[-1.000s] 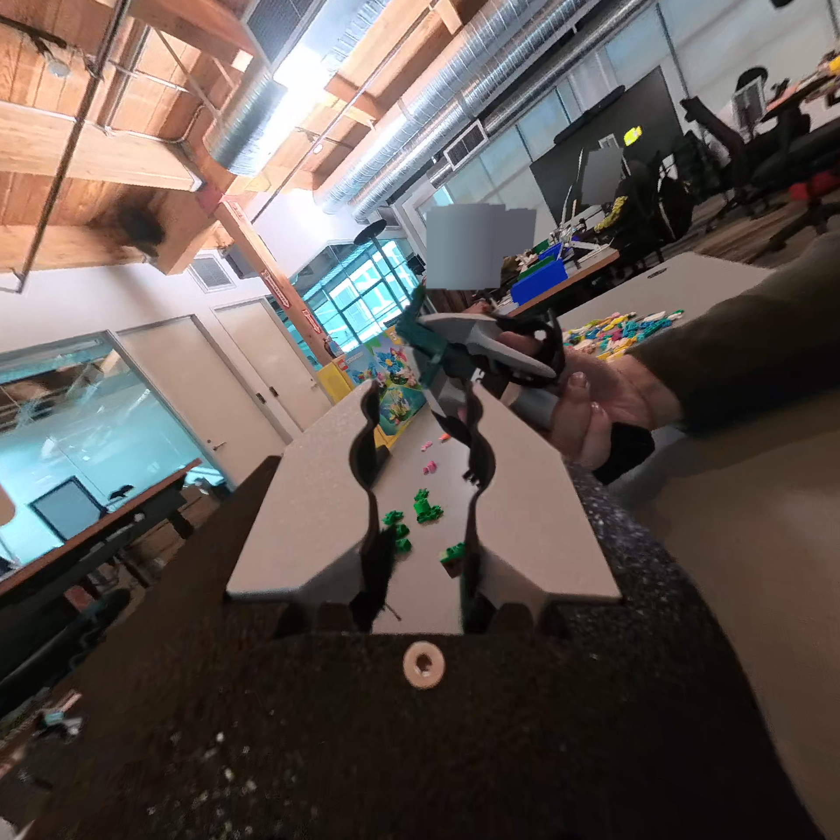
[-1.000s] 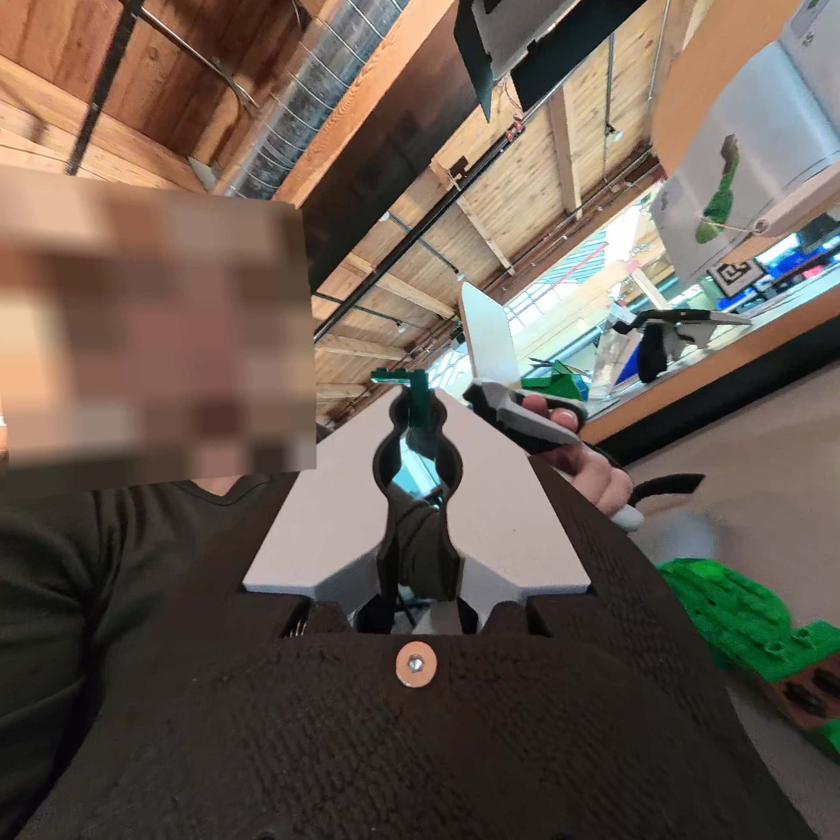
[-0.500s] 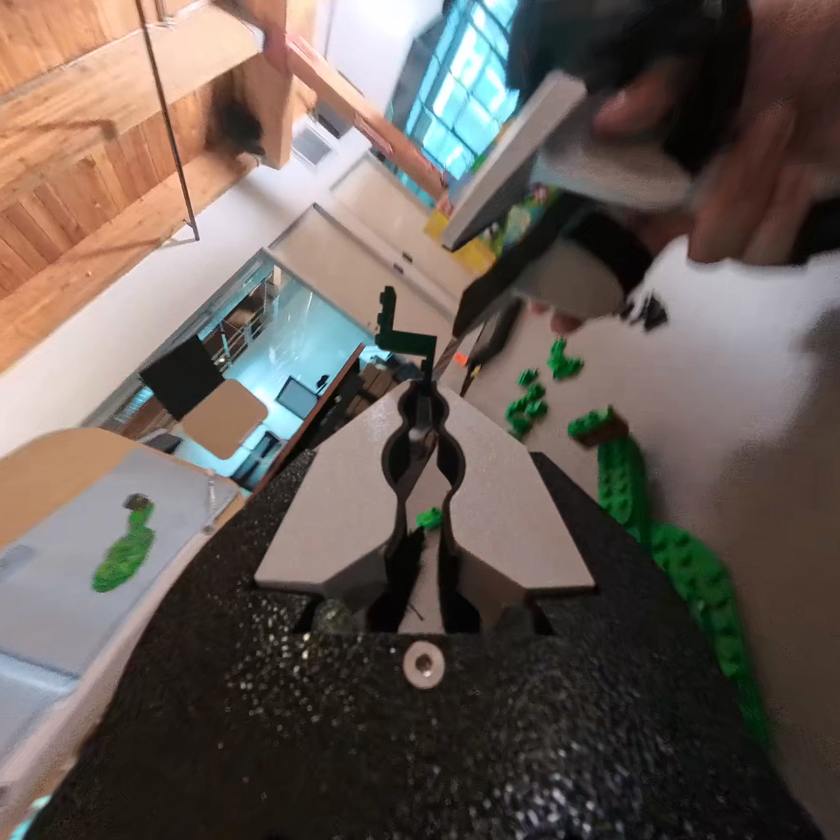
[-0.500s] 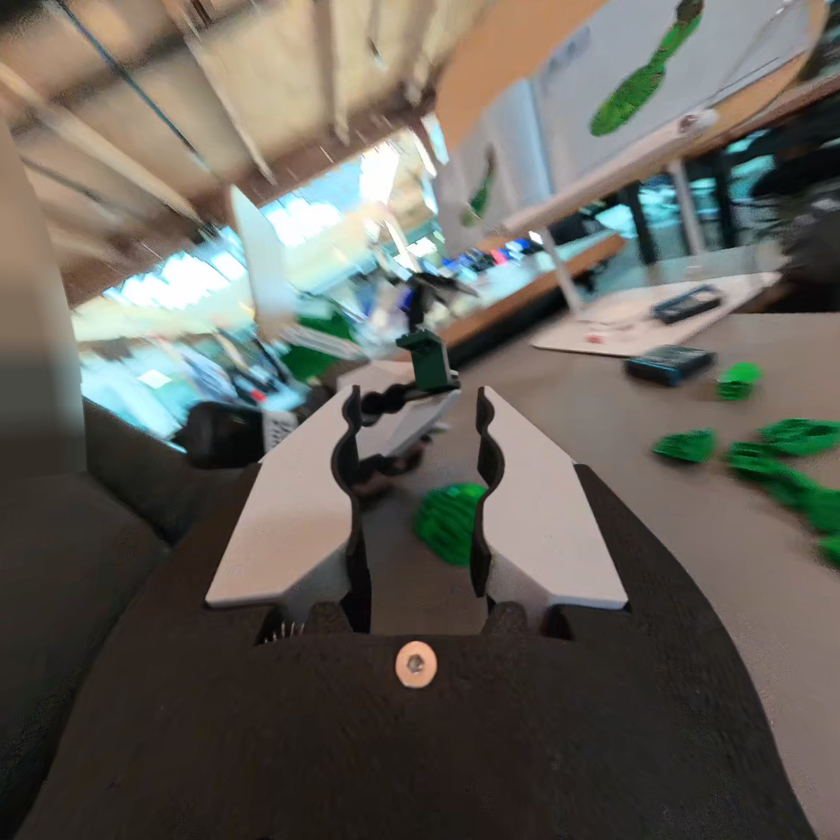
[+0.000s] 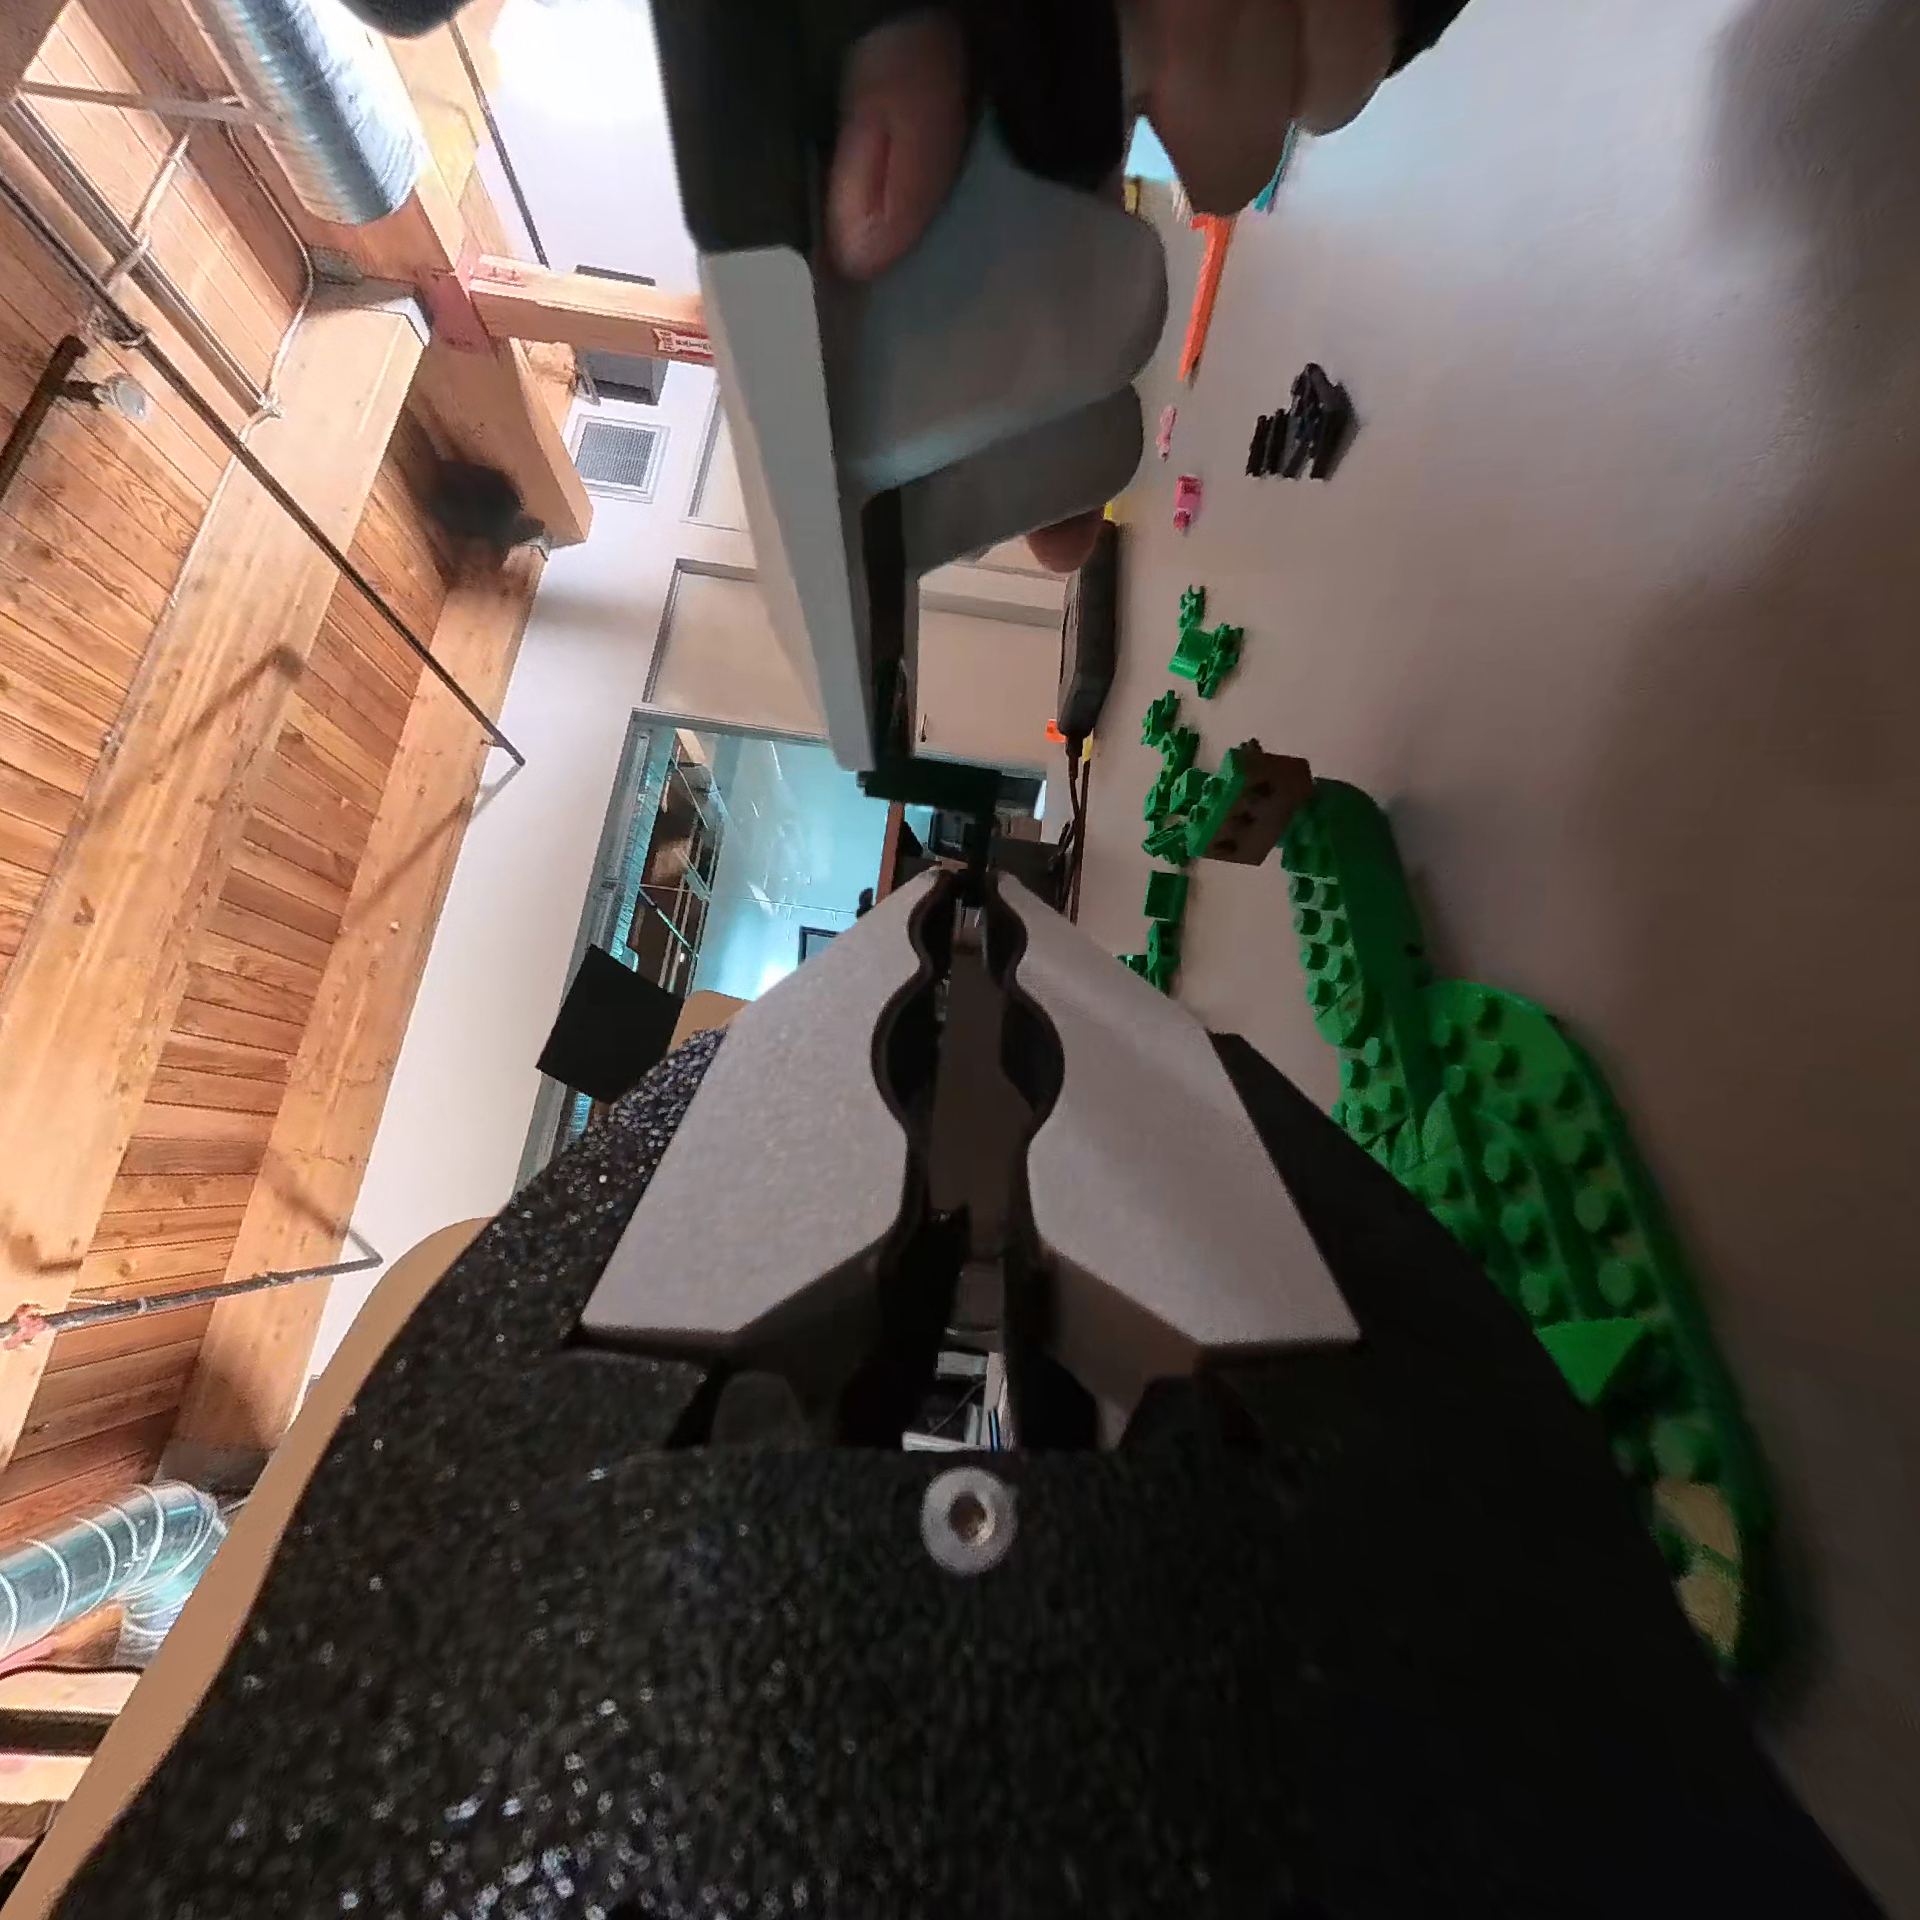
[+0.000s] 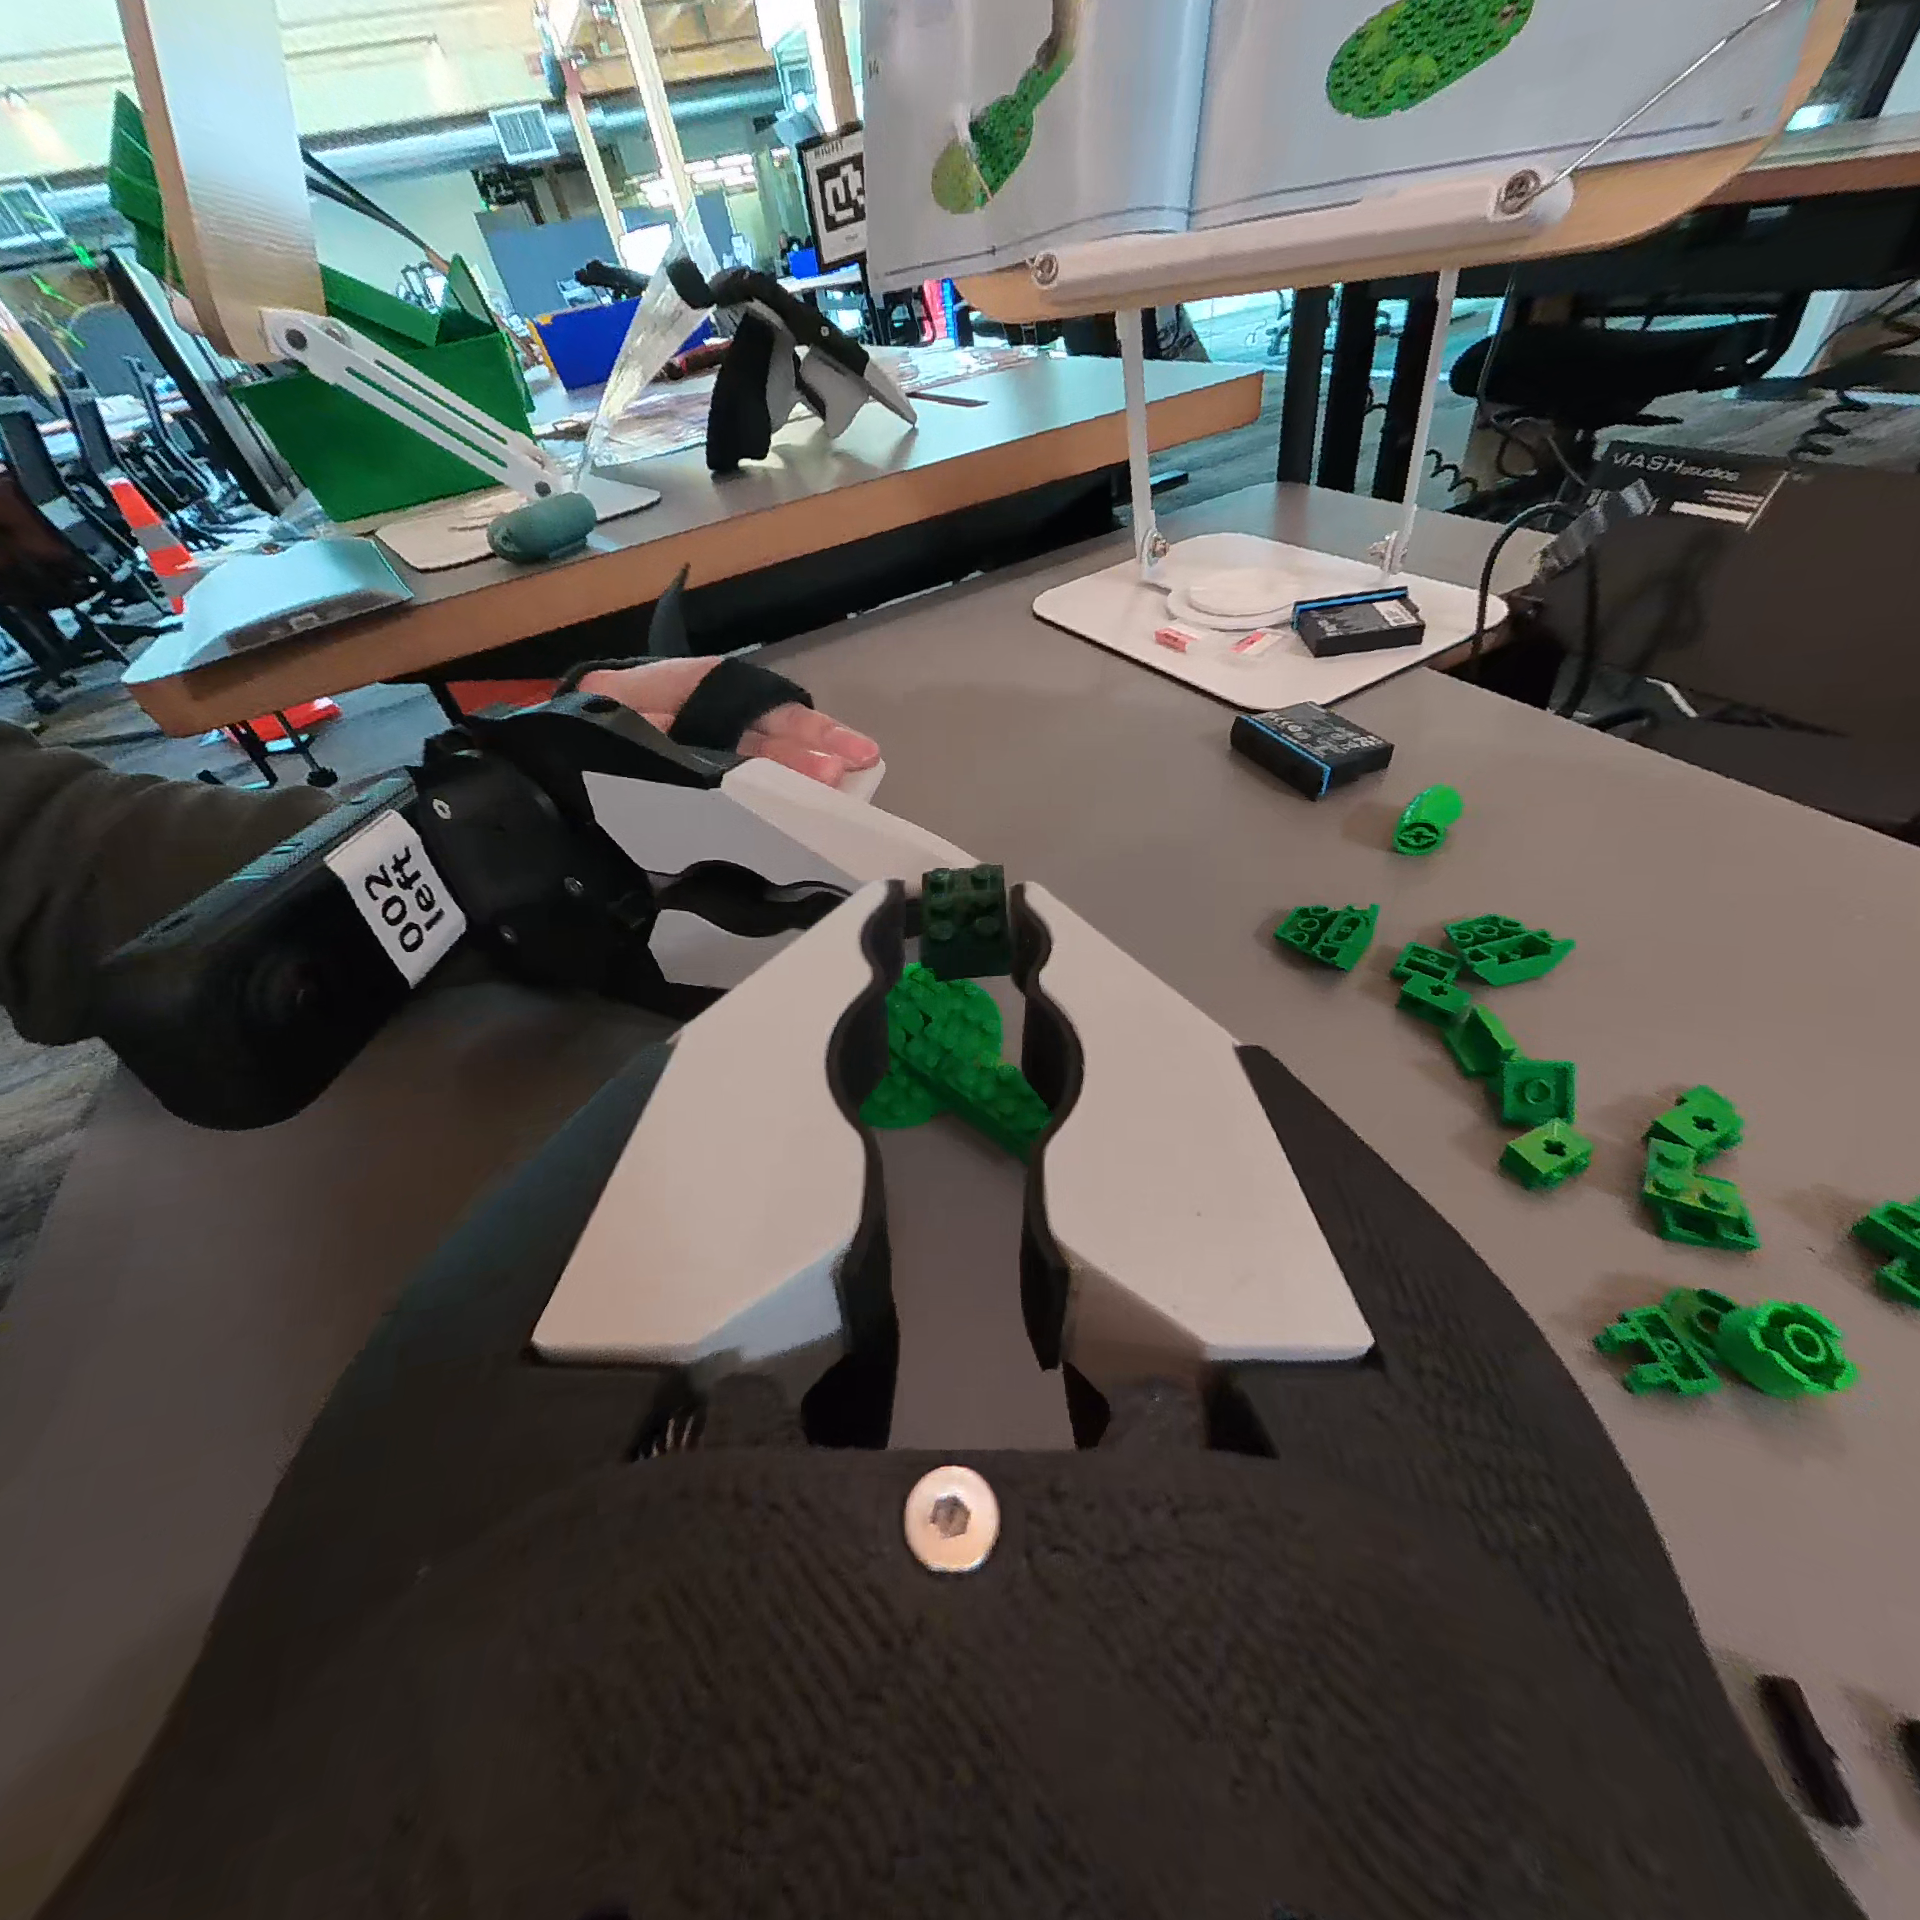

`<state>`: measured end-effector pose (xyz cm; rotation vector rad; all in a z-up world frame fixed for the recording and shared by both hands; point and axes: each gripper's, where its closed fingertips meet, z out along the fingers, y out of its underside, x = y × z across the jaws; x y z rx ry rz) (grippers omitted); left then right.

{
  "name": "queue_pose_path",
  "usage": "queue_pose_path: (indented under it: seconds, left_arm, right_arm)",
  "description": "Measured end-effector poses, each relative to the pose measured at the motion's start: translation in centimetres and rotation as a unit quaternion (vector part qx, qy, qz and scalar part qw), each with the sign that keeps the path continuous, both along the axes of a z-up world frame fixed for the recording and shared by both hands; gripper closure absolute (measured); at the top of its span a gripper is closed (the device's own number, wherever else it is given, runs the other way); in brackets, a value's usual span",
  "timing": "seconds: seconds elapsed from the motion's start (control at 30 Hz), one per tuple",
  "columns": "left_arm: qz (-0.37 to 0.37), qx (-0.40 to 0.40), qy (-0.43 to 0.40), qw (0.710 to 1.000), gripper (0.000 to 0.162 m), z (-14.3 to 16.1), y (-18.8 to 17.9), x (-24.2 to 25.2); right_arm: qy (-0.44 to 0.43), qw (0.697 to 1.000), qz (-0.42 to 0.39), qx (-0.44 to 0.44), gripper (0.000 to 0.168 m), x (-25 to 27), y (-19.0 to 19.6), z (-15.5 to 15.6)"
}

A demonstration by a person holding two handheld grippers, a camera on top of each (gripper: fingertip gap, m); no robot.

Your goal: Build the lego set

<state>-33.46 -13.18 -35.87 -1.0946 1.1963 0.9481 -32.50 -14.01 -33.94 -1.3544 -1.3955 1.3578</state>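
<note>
lego build barely begun: one dark green piece in the grippers, most parts loose

the landmark here is the green baseplate (image 5: 1496, 1122), a large curved studded plate lying flat on the grey table (image 6: 1039, 665). in the right wrist view part of it shows between that gripper's fingers. a brown and green block (image 5: 1252, 800) sits at its far end in the left wrist view; apart from that, little seems to be built on it.

beyond the baseplate's far end lies a scatter of loose green pieces (image 6: 1496, 1049), none joined to the plate. farther off are small pink pieces (image 5: 1184, 499) and a black part (image 5: 1299, 426). an instruction booklet (image 6: 1351, 104) hangs on a stand behind the table.

above the baseplate, the left gripper (image 5: 968, 894) has its fingers pinched together on the lower end of a dark green piece (image 6: 966, 914). the right gripper (image 6: 951, 914) has its fingers a small way apart, one on each side of that piece; whether they press on it cannot be told. the piece is off the table, not yet on the plate.

judged from this, the build is at an early stage: nearly every part is still to be placed.
</note>
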Motion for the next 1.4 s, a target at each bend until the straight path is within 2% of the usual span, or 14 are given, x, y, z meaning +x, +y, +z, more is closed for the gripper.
queue_pose_path:
  seconds: [0.4,0.53,0.6,0.73,0.8,0.9,1.0,1.1,1.17,1.3,1.4]
  left_arm:
    - [0.005,0.004,0.002,1.0,0.159,0.0,0.1,-0.2]
    - [0.006,0.001,0.004,1.0,0.159,-0.2,0.2,-0.1]
    - [0.004,-0.001,0.006,1.0,0.159,-0.3,0.2,-0.1]
    - [0.0,-0.002,0.001,1.0,0.159,-0.3,0.2,0.0]
    - [-0.012,-0.002,-0.029,0.999,0.159,-0.1,0.2,0.2]
    - [-0.031,-0.032,-0.132,0.99,0.155,0.1,0.4,-0.3]
    - [-0.032,-0.039,-0.228,0.972,0.146,1.1,0.5,-1.9]
    - [-0.054,-0.052,-0.329,0.941,0.136,2.1,0.0,-3.1]
    - [-0.084,-0.074,-0.388,0.915,0.125,2.5,-0.4,-3.4]
    - [-0.152,-0.137,-0.499,0.842,0.089,3.0,-1.2,-3.3]
    - [-0.17,-0.157,-0.539,0.81,0.085,3.4,-1.6,-3.7]
  right_arm:
    - [-0.013,0.999,-0.009,0.041,0.153,-0.1,0.1,-0.5]
    - [-0.01,1.0,-0.003,0.028,0.144,-0.1,-0.2,-0.4]
    - [-0.017,0.999,-0.009,0.032,0.152,-0.2,0.0,-0.7]
    - [-0.013,1.0,-0.005,0.02,0.153,-0.1,0.2,-0.7]
    - [-0.009,1.0,-0.001,0.018,0.153,0.1,0.2,-0.5]
    - [-0.006,0.999,-0.011,0.029,0.153,0.3,0.9,-0.7]
    - [-0.009,0.999,-0.02,0.03,0.153,0.7,2.1,-1.6]
    - [-0.005,0.999,-0.005,0.04,0.153,0.6,1.9,-1.9]
    - [-0.007,0.998,0.011,0.063,0.153,0.2,1.5,-2.4]
    - [0.056,0.995,0.007,0.088,0.153,-0.3,1.8,-0.9]
    - [0.074,0.994,0.01,0.079,0.153,0.1,2.0,-0.4]
